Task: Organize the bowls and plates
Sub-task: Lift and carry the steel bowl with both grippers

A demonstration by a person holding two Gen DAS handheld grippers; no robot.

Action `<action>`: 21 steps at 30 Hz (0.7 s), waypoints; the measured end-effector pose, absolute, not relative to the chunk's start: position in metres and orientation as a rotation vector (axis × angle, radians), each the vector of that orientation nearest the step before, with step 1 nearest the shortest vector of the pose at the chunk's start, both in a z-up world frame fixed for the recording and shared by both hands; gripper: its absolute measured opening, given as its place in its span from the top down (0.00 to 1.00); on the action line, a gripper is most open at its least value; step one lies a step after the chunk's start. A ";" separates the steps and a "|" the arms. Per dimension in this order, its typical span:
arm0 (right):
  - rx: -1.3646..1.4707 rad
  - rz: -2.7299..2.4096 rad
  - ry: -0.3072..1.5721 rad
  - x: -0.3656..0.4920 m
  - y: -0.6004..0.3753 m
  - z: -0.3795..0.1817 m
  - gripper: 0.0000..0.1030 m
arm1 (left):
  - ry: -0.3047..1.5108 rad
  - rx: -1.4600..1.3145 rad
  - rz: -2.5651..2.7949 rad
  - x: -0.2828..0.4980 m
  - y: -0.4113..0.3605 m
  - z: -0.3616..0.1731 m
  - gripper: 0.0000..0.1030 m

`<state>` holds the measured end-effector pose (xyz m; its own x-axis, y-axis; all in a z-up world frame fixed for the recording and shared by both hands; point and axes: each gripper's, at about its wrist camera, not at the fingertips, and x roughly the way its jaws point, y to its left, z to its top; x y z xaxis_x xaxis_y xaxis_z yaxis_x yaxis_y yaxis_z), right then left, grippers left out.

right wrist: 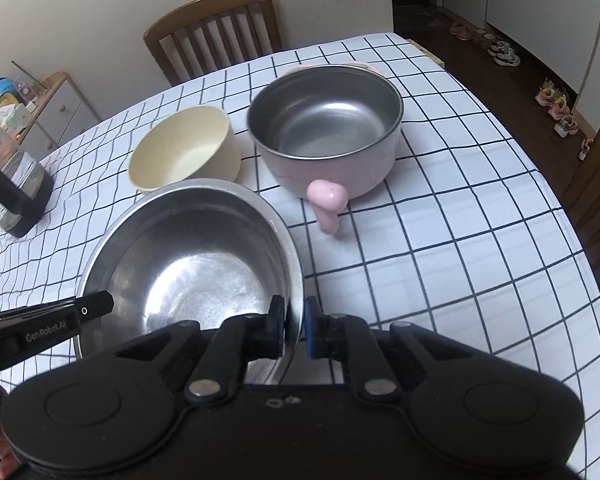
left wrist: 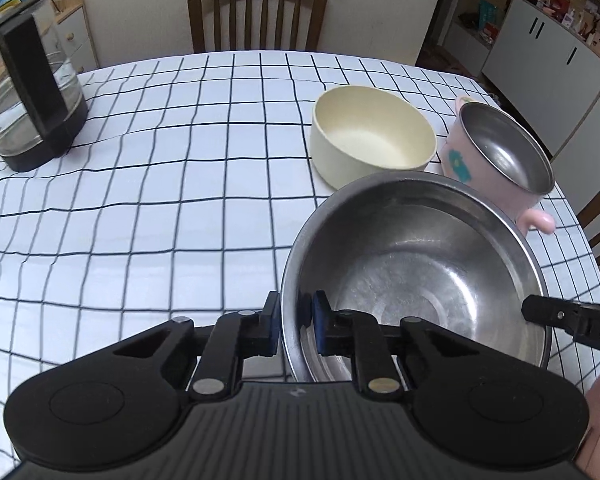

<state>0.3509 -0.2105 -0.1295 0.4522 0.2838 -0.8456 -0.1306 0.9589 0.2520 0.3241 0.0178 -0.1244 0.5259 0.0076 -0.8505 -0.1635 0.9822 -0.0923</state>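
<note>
The steel bowl [left wrist: 416, 276] sits near the right part of the table [left wrist: 180, 200], gripped on both sides. The left gripper [left wrist: 296, 320] is pinched on its left rim, one pad outside and one inside the wall. The right gripper [right wrist: 296, 330] is pinched the same way on the right rim. Just beyond the steel bowl stands a cream bowl [left wrist: 372, 136], and right of that a pink pot [left wrist: 500, 152] with a steel lining, its near handle pointing toward the camera. The three stand close together; whether they touch cannot be told. Left of them the checked cloth lies open as far as a glass kettle [left wrist: 32, 100] at the far left. The table's right edge runs close beside the pot. The gripper bodies hide the steel bowl's near rim and base.
</note>
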 end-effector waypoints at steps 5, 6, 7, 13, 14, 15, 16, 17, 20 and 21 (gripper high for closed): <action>0.148 0.286 1.061 0.333 -0.204 -0.120 0.89 | 1.008 -0.168 0.116 0.297 0.029 -0.111 0.85; 0.146 0.293 1.062 0.328 -0.202 -0.118 0.89 | 1.007 -0.169 0.120 0.292 0.032 -0.108 0.85; 0.145 0.300 1.063 0.323 -0.200 -0.115 0.89 | 1.007 -0.169 0.127 0.285 0.034 -0.105 0.85; 0.139 0.353 1.062 0.286 -0.185 -0.097 0.89 | 0.994 -0.179 0.153 0.237 0.051 -0.087 0.85; 0.139 0.360 1.062 0.279 -0.183 -0.094 0.89 | 0.994 -0.180 0.159 0.230 0.054 -0.085 0.85; 0.138 0.368 1.061 0.272 -0.180 -0.091 0.89 | 0.997 -0.184 0.162 0.222 0.056 -0.083 0.85; 0.137 0.375 1.063 0.265 -0.177 -0.088 0.89 | 0.997 -0.186 0.163 0.215 0.059 -0.081 0.85; 0.135 0.379 1.065 0.259 -0.175 -0.085 0.89 | 0.996 -0.186 0.165 0.208 0.061 -0.080 0.85; 0.132 0.396 1.066 0.238 -0.168 -0.078 0.89 | 0.992 -0.190 0.174 0.184 0.069 -0.075 0.85; 0.129 0.401 1.067 0.231 -0.165 -0.076 0.89 | 0.989 -0.187 0.177 0.178 0.071 -0.075 0.85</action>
<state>0.2313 -0.1650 -0.0765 0.4188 0.3800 -0.8248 -0.2570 0.9207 0.2937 0.1780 0.0710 -0.0745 0.5373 0.0634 -0.8410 -0.2329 0.9695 -0.0757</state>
